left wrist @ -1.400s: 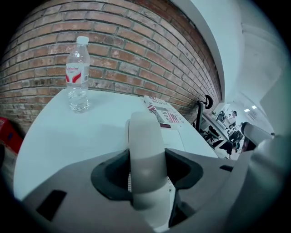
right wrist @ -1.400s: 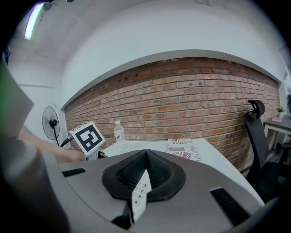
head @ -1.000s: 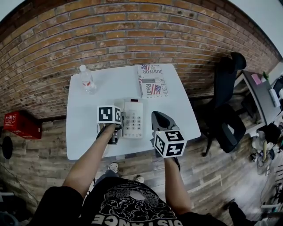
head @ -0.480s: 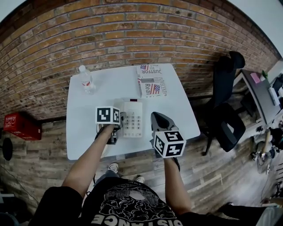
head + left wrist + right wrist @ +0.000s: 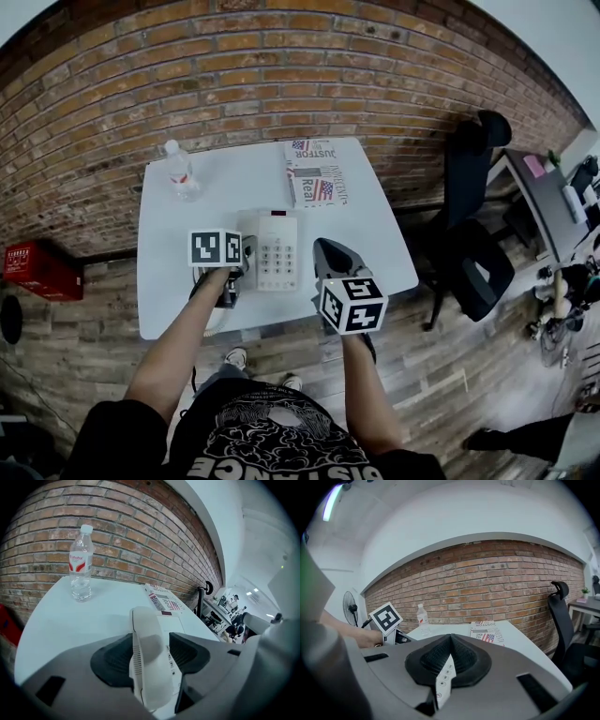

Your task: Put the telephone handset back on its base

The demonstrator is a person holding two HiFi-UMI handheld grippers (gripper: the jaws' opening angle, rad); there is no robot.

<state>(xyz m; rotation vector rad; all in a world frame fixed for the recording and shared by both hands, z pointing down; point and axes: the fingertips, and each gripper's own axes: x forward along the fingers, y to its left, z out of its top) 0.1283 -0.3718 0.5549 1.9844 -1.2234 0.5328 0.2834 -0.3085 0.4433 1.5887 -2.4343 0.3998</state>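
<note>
At far L a red box is seen on the floor by the brick wall; a bottle stands upright at the table's back-L corner, well apart from the rest; the L gripper is held over the table's front-L part, angled down; its jaws are spread wide and have just been opening; the handset lies lengthwise between them, not gripped; a gap is seen between it and the pad on the base's side, w/ keypad digits showing through; at the other pad contact can't be told; the handset is seated along the L side of the base, which lies flat near table centre; a newspaper lies behind the base at the back edge, apart from it; the R gripper is held just R of the base; its jaw tips are pressed together w/ nothing between them; a black chair stands R of the table; a desk is seen at far R.
</note>
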